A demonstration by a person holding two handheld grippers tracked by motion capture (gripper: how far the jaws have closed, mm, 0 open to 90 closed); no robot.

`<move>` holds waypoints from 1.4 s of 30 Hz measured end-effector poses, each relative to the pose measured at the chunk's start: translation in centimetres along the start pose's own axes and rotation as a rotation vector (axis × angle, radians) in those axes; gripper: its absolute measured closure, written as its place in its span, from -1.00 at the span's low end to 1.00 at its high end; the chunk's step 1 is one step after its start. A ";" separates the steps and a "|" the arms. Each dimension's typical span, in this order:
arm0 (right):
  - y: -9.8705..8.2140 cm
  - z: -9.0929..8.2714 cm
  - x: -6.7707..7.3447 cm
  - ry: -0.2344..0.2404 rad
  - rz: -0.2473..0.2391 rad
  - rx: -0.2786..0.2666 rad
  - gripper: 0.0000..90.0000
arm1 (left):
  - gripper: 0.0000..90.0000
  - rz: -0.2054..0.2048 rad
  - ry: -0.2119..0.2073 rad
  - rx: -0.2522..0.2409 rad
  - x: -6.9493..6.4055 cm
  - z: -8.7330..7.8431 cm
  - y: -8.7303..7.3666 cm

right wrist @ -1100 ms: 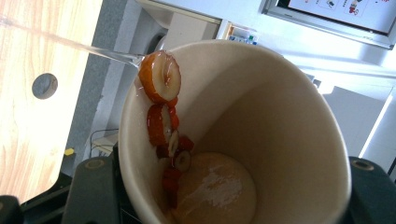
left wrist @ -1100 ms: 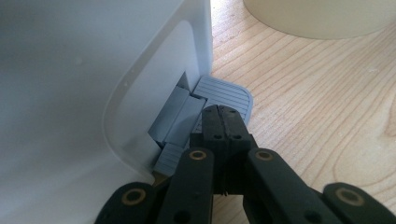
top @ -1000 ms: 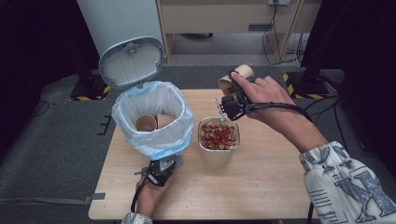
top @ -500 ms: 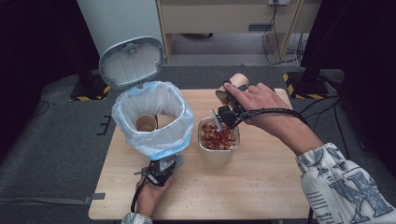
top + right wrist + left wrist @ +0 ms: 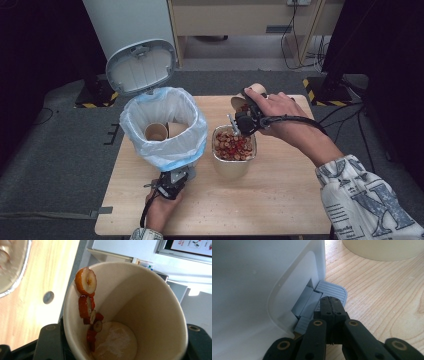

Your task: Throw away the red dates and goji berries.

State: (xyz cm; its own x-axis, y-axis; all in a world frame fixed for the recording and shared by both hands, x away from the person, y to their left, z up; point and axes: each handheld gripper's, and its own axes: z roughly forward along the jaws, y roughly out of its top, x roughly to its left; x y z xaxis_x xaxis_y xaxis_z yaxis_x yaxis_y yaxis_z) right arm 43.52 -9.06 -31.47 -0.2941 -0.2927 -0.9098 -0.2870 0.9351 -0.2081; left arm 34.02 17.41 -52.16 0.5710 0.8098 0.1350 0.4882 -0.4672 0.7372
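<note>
my right gripper [image 5: 239,121] has its jaws pinching a paper cup [image 5: 130,312] by the wall, tipped on its side so its mouth points down toward the foil container [image 5: 232,159] sitting mid-table. a few slices of red dried fruit [image 5: 87,302] cling in a line down the cup's inner wall, one right at the rim, glossy and sticky-looking against the matte cream paper. my left gripper [image 5: 332,307] has its jaws pressed together with nothing between them, the tips bearing on the ribbed grey pedal [image 5: 332,291] at the foot of the white bin [image 5: 257,290], whose lid [image 5: 141,66] stands open in the high view. i judge this is the emptying step: fruit goes into the container, then the cup into the bin's blue-white liner [image 5: 165,150], where two cups [image 5: 164,131] already lie. the next move likely calls for a shake or steeper tilt to free the stuck slices, while i hold the pedal down. the table [image 5: 280,200] is pale, grained wood.
</note>
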 end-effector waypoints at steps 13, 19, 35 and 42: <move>-1.1 1.0 0.9 0.069 0.196 -0.053 -0.20 | 1.00 -0.010 -0.006 -0.010 -0.1 0.1 0.0; -1.6 1.2 1.0 0.097 0.284 -0.083 -0.20 | 1.00 0.006 0.005 0.006 0.1 0.0 0.0; -3.2 1.4 1.3 0.148 0.426 -0.126 -0.21 | 1.00 -0.009 -0.004 -0.009 0.0 0.0 0.0; -4.1 1.4 1.8 0.159 0.474 -0.135 -0.21 | 1.00 0.009 0.000 0.004 0.1 0.0 0.0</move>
State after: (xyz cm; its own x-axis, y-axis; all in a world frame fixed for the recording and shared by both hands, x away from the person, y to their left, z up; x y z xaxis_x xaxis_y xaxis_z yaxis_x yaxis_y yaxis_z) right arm 45.46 -13.11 -32.80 -0.5526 0.1203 -0.8247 -0.2009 0.9411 0.2719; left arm 34.04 17.49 -52.14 0.5756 0.8054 0.1412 0.4859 -0.4758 0.7332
